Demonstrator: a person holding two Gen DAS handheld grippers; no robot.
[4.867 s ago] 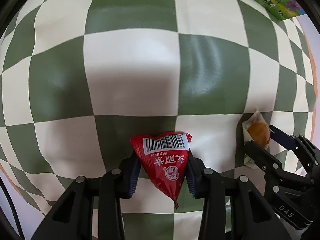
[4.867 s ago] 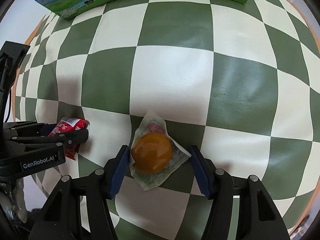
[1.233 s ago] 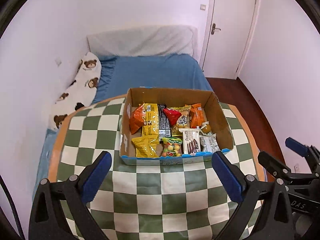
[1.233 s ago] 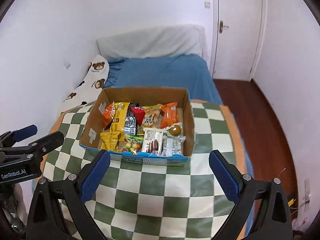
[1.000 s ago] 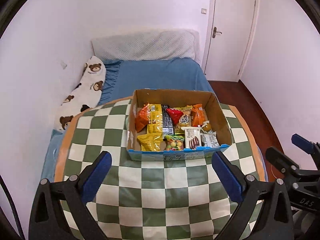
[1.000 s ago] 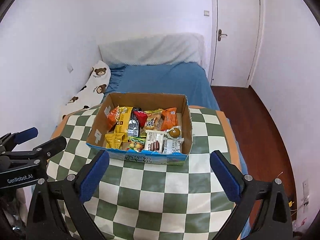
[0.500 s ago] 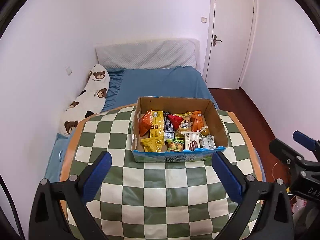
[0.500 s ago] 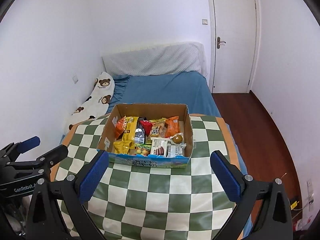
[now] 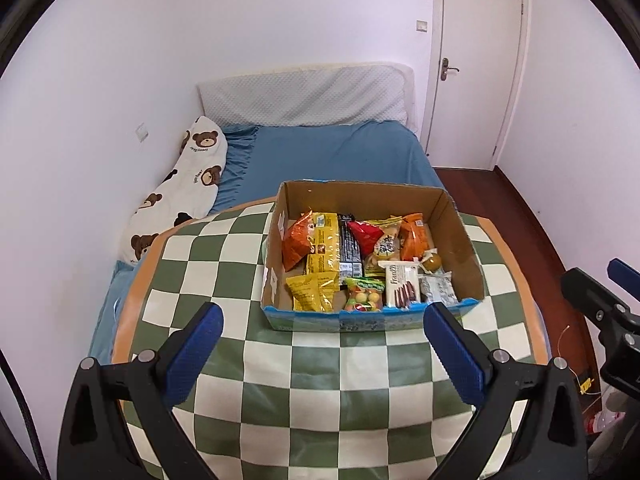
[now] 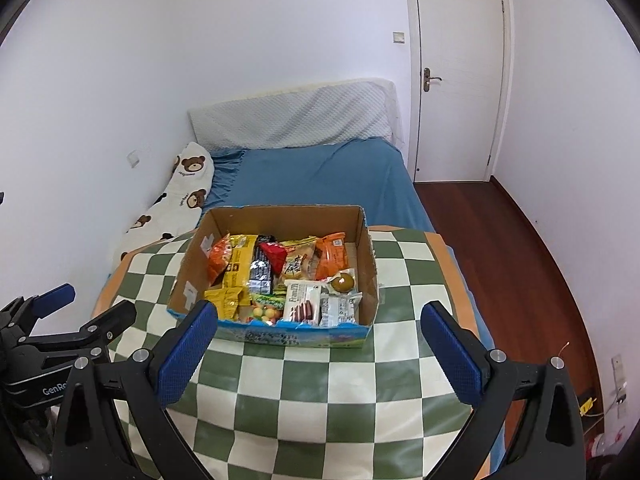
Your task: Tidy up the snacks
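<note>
Left hand-held gripper (image 9: 322,350), right hand-held gripper (image 10: 318,346) spread wide, empty; snack box (image 10: 366,248) between views.

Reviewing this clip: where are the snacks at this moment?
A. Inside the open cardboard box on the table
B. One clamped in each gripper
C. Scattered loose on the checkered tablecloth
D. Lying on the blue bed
A. The snack packets all sit inside the open cardboard box on the checkered tablecloth; the left gripper and right gripper both stand wide open with nothing between their fingers.
</note>
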